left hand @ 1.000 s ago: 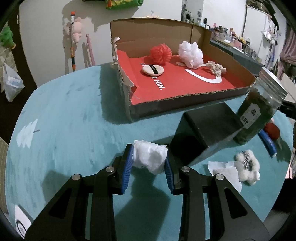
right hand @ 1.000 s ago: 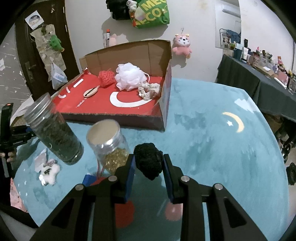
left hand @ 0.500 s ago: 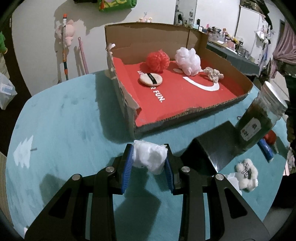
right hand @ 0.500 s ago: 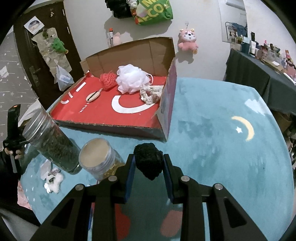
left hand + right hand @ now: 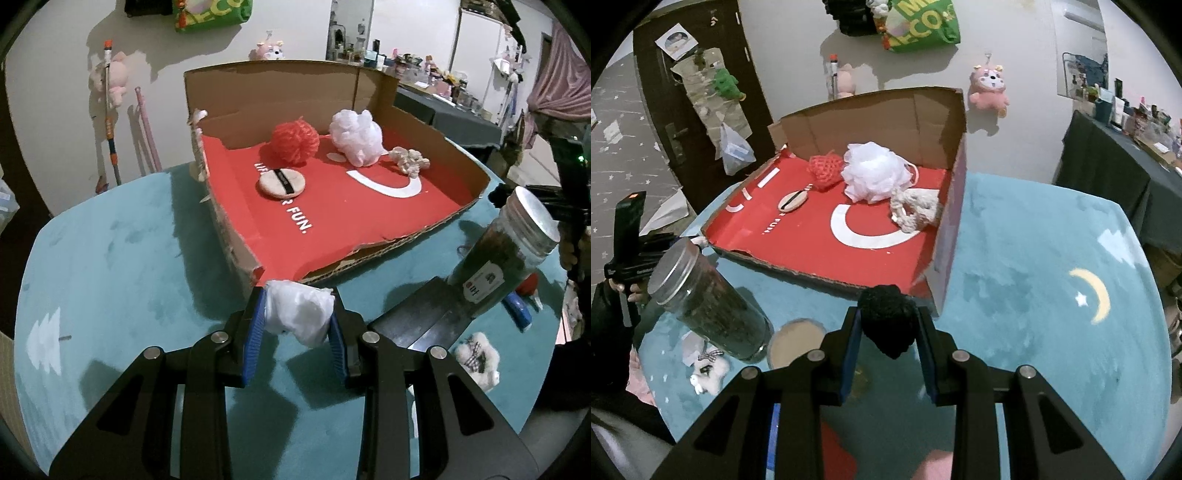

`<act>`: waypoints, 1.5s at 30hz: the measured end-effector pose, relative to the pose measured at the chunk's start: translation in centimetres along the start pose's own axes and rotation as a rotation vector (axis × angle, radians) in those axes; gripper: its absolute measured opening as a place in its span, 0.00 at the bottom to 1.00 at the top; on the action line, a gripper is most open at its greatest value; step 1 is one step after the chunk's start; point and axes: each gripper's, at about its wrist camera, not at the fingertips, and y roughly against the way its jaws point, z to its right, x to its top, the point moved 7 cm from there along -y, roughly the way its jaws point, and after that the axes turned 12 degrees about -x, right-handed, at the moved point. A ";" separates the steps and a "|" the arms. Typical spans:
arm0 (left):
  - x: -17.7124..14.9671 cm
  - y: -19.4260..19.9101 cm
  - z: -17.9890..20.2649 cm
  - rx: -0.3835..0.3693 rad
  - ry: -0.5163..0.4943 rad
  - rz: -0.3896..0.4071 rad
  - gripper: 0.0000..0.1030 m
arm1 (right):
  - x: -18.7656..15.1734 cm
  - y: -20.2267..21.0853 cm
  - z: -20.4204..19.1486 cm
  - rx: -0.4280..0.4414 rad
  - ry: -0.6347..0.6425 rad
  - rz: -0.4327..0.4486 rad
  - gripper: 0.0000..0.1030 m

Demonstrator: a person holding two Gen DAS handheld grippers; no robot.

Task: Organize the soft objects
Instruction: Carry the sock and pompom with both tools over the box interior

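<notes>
A white cotton wad (image 5: 297, 312) sits pinched in my left gripper (image 5: 298, 325), above the teal tablecloth (image 5: 110, 258), just before the cardboard box (image 5: 280, 85). My right gripper (image 5: 889, 332) clamps a black pompom (image 5: 888, 321) near the box's front corner. Inside lie a red puff (image 5: 295, 142), a white mesh sponge (image 5: 356, 136) and a powder puff (image 5: 281, 181).

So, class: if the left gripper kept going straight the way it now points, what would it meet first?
Probably the near torn corner of the cardboard box, just ahead of the left gripper and its white soft lump; depth is uncertain.
</notes>
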 end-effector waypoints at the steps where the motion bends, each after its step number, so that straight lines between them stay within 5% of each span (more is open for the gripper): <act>1: 0.2 0.0 0.1 -0.004 -0.003 0.000 0.29 | 0.1 -0.1 -0.1 0.005 0.003 -0.002 0.31; 31: 6.0 -5.4 1.7 -0.025 -0.084 -0.136 0.29 | 5.7 -5.1 -4.7 0.036 0.174 -0.068 0.31; 45: 6.5 -10.1 -0.7 0.085 -0.056 -0.305 0.29 | 6.5 -11.1 -4.7 -0.122 0.260 -0.241 0.31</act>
